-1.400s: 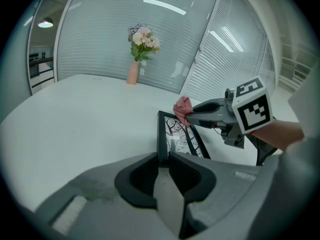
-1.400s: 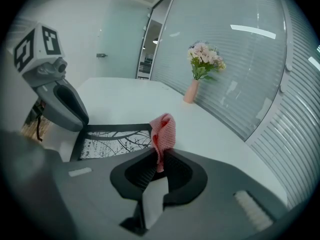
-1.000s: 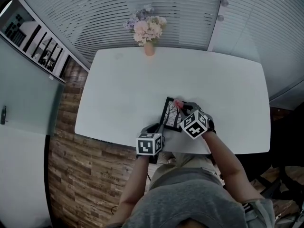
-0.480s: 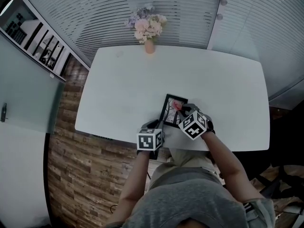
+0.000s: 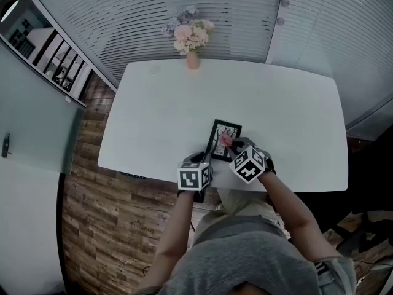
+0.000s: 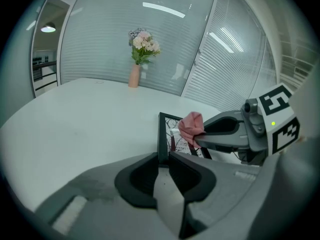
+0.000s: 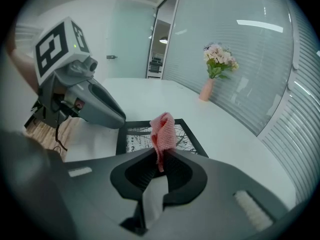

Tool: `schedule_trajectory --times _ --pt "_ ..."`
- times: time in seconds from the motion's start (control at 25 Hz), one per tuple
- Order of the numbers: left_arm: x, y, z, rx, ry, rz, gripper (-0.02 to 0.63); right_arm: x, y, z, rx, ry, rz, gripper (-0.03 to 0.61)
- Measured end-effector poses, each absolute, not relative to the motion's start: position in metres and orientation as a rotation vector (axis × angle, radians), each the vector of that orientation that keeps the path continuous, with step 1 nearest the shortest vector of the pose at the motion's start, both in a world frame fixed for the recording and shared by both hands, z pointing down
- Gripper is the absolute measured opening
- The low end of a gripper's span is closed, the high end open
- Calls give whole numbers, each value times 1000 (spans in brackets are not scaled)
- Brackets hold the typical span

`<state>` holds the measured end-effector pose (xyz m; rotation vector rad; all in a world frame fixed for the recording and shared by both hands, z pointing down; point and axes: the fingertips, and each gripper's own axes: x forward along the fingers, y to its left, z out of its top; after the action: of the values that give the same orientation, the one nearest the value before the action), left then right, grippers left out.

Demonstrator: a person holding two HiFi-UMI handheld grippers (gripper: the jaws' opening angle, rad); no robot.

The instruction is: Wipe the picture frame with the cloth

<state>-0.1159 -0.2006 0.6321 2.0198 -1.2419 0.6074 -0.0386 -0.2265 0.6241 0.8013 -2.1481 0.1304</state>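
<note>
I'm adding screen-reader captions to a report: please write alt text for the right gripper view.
The right tool pinches a pink cloth above a black picture frame lying on a white table. The left tool meets the frame's left edge; a vase of flowers stands farther back.

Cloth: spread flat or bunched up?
Bunched up: the pink cloth pokes out as a crumpled wad from the shut right claw.

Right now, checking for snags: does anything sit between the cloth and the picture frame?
Nothing visible. The right hand-held gripper holds the cloth over the picture frame; the left hand-held gripper clamps its edge, aside.
</note>
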Motion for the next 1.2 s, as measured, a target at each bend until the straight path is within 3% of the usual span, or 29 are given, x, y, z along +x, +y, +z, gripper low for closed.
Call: schedule_trajectory --times 0.72,1.2 --pt "-115 -205 625 2022 -1289 567 60 -48 -200 626 786 -2130 228 37" --pt "-116 -178 606 2117 -1349 474 60 -40 -165 586 1042 -2295 244 40"
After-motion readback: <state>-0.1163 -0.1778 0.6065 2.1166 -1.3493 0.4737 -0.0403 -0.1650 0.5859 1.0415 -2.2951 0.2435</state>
